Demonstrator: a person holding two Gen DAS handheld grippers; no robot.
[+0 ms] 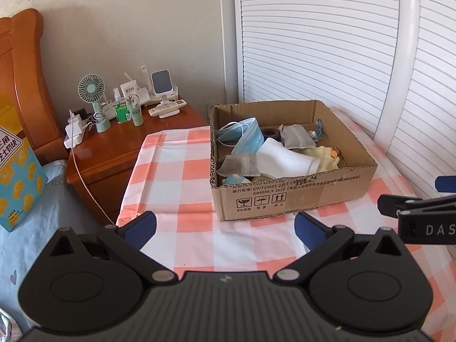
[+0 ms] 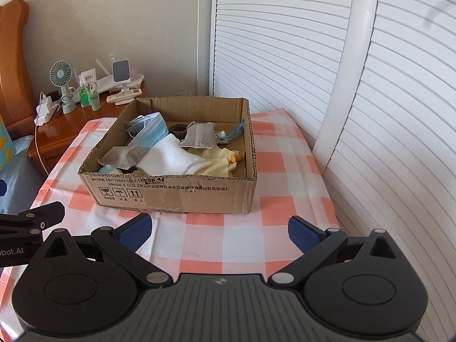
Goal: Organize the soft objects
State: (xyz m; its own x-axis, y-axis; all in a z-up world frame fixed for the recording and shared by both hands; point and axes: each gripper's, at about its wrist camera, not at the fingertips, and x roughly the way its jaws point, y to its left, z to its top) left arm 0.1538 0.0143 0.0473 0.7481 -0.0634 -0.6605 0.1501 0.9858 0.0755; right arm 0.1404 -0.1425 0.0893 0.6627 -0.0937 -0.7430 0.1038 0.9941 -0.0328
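I held both pairs of fingers back from the open brown cardboard box (image 2: 171,191), which sat on the surface under its pink-and-white checked cloth (image 2: 236,236). My right fingers (image 2: 218,232) stood wide apart with nothing between the blue pads, and my left fingers (image 1: 225,228) were spread just as wide and empty too. Each hovered above the cloth on the near side of the box, the left one toward the box's left corner and the right one beside it.

The soft things all lay inside the box, I judged because that was where they were meant to be gathered. A light blue pleated face mask (image 2: 148,131) leaned against the box's far left wall, a white folded cloth (image 2: 173,156) lay in the middle, and two grey fabric pouches (image 2: 199,136) lay on either side of it. A pale yellow cleaning cloth (image 2: 219,162) was spread toward the box's right wall, with a dark hair tie (image 2: 176,129) behind the white cloth.

No loose soft item showed on the cloth around the box, so the sorting looked close to finished.
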